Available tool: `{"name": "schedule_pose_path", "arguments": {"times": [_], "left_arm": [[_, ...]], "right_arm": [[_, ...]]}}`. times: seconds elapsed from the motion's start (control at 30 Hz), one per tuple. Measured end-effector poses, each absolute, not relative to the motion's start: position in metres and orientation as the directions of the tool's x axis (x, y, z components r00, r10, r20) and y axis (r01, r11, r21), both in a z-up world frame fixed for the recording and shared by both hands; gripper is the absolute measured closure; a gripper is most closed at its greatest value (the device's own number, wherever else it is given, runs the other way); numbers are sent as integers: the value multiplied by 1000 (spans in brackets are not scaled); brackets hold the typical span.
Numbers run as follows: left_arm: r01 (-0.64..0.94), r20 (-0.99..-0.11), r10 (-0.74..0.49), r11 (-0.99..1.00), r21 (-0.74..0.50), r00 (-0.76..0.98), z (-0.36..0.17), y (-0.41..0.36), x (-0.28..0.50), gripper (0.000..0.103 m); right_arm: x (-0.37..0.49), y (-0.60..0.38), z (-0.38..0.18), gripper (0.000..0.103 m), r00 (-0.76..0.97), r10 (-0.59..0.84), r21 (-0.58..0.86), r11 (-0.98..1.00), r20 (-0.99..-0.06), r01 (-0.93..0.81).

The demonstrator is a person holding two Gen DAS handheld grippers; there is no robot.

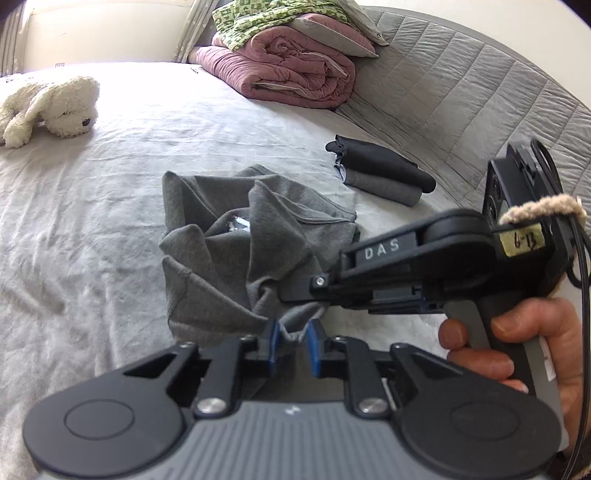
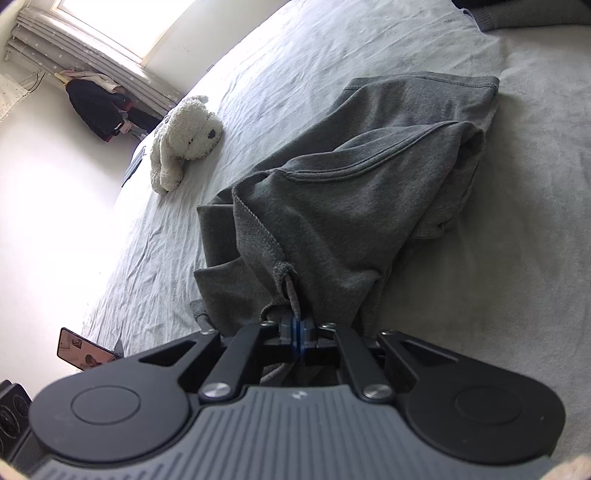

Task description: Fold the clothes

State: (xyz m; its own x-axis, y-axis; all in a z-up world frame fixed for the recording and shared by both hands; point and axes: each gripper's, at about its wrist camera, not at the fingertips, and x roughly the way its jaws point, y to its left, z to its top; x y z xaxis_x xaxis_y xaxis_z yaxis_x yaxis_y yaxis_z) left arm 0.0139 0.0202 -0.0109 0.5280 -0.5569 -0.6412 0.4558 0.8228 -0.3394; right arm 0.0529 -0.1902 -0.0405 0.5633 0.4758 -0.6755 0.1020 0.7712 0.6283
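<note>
right wrist view shows my right tool (image 2: 299, 334) clamped on the grey garment (image 2: 332, 206), my left tool (image 1: 291, 341) parted around a neighbouring edge, likely to lift it off the bed (image 2: 517, 258) for folding.

Your left wrist view looks low across the bed (image 1: 110, 177) toward the headboard (image 1: 461, 99), close behind its own claw (image 1: 291, 345). Your right wrist view faces the window (image 2: 122, 26). Both share the grey garment (image 1: 229, 236) and the plush dog (image 1: 55, 107).

Home bedroom: bed (image 1: 110, 184), folded quilts (image 1: 291, 70), plush dog (image 2: 184, 140).
</note>
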Motion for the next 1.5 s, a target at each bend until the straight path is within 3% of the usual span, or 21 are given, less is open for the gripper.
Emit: {"name": "schedule_pose_path", "arguments": {"times": [0.5, 0.73, 0.9, 1.33, 1.47, 1.5], "left_arm": [[294, -636, -452, 892, -344, 625, -17, 16, 58, 55], [210, -612, -469, 869, -448, 637, -25, 16, 78, 54], [187, -618, -477, 860, -475, 625, -36, 8, 89, 53], [-11, -596, -563, 721, -692, 573, -69, 10, 149, 46], [-89, -609, -580, 680, -727, 542, -81, -1, 165, 49], [-99, -611, -578, 678, -728, 540, -82, -4, 166, 63]], "right_arm": [[15, -256, -56, 101, 594, 324, 522, 831, -737, 194], [3, -300, -50, 101, 649, 200, 470, 840, -734, 272], [-7, -322, -56, 101, 640, 196, 477, 826, -743, 301], [-12, -338, -60, 101, 627, 187, 471, 821, -756, 322], [-10, -337, -59, 101, 624, 185, 465, 825, -759, 322], [-10, -337, -59, 101, 623, 184, 464, 826, -760, 321]]}}
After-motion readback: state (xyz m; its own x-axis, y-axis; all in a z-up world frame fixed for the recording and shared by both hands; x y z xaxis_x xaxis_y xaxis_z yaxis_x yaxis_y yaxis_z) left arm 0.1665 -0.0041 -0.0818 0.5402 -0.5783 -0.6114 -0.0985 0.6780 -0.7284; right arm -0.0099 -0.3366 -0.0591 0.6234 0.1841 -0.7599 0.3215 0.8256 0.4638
